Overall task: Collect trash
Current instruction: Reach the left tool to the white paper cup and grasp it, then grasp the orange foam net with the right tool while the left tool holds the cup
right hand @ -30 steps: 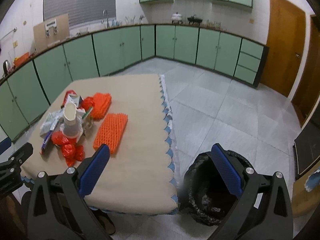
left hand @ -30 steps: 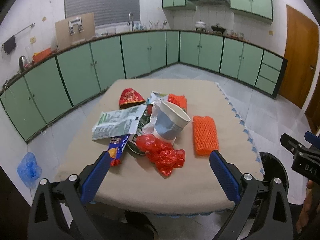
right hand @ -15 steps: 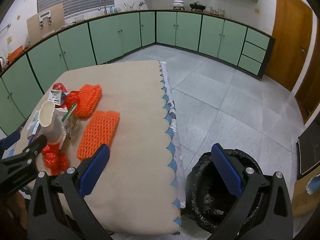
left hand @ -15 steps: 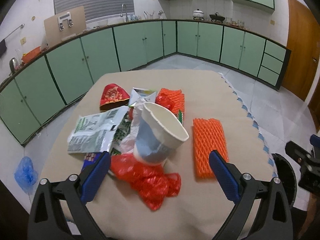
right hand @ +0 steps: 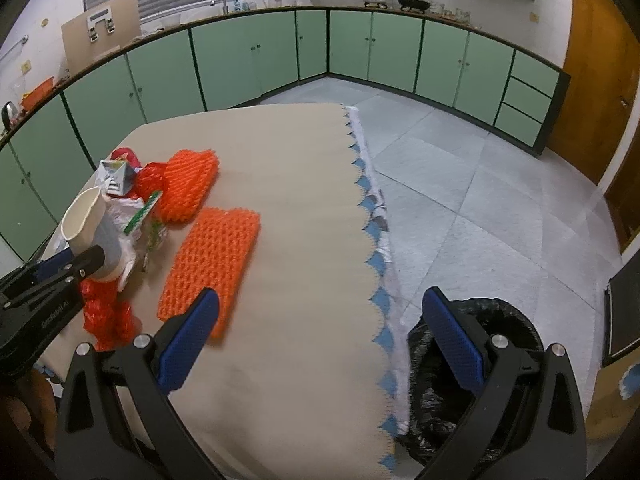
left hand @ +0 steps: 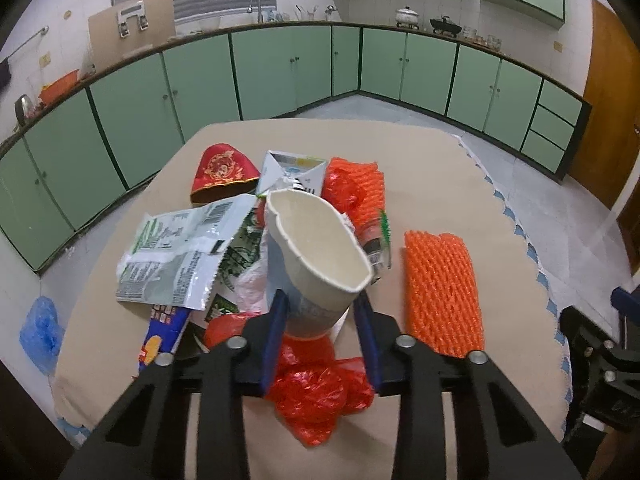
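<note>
My left gripper (left hand: 320, 320) is shut on the base of a dented white and blue paper cup (left hand: 316, 256), which also shows in the right wrist view (right hand: 90, 224). The cup stands tilted in a trash pile: a red plastic bag (left hand: 320, 392), a silver-green wrapper (left hand: 176, 256), a red pouch (left hand: 222, 170), a small carton (left hand: 292, 170) and an orange foam net (left hand: 356, 192). A second orange foam net (left hand: 440, 292) lies flat to the right. My right gripper (right hand: 320, 340) is open and empty above the table's near right edge.
The table (right hand: 288, 184) has a beige cloth with a blue scalloped edge. A bin with a black bag (right hand: 472, 380) stands on the floor to its right, under my right gripper. Green cabinets line the walls. A blue bag (left hand: 40, 332) lies on the floor at left.
My left gripper has moved forward to the pile and closed on the paper cup's base. My right gripper has drifted slightly forward over the table edge, still open.
</note>
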A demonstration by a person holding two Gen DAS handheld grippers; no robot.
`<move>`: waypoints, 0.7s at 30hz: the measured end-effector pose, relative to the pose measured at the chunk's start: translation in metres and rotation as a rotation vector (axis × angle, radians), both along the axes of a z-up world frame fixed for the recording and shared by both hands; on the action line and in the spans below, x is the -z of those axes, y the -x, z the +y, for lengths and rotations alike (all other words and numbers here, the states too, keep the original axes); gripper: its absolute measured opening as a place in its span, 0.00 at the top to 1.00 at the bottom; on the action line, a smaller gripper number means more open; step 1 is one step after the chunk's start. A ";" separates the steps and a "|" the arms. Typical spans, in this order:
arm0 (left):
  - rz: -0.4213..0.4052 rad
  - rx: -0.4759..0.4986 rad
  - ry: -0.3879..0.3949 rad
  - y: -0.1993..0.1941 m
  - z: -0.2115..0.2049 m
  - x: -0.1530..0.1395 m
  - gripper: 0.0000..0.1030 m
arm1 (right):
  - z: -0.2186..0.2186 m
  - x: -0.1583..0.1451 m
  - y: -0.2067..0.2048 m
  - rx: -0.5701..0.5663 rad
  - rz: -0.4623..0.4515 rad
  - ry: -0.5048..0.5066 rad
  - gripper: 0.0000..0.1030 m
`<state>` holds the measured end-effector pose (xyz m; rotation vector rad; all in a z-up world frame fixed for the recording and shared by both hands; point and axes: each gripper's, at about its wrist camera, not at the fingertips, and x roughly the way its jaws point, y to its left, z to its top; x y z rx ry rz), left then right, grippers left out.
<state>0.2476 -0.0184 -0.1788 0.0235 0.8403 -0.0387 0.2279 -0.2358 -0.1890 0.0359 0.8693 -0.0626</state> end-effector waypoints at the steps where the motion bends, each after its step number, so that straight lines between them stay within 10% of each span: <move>1: -0.010 0.003 0.009 0.003 0.003 -0.002 0.70 | 0.004 0.001 0.000 -0.006 0.001 0.000 0.05; 21: -0.074 -0.023 0.040 0.023 0.036 -0.023 0.73 | 0.053 0.013 -0.012 -0.047 0.008 0.000 0.05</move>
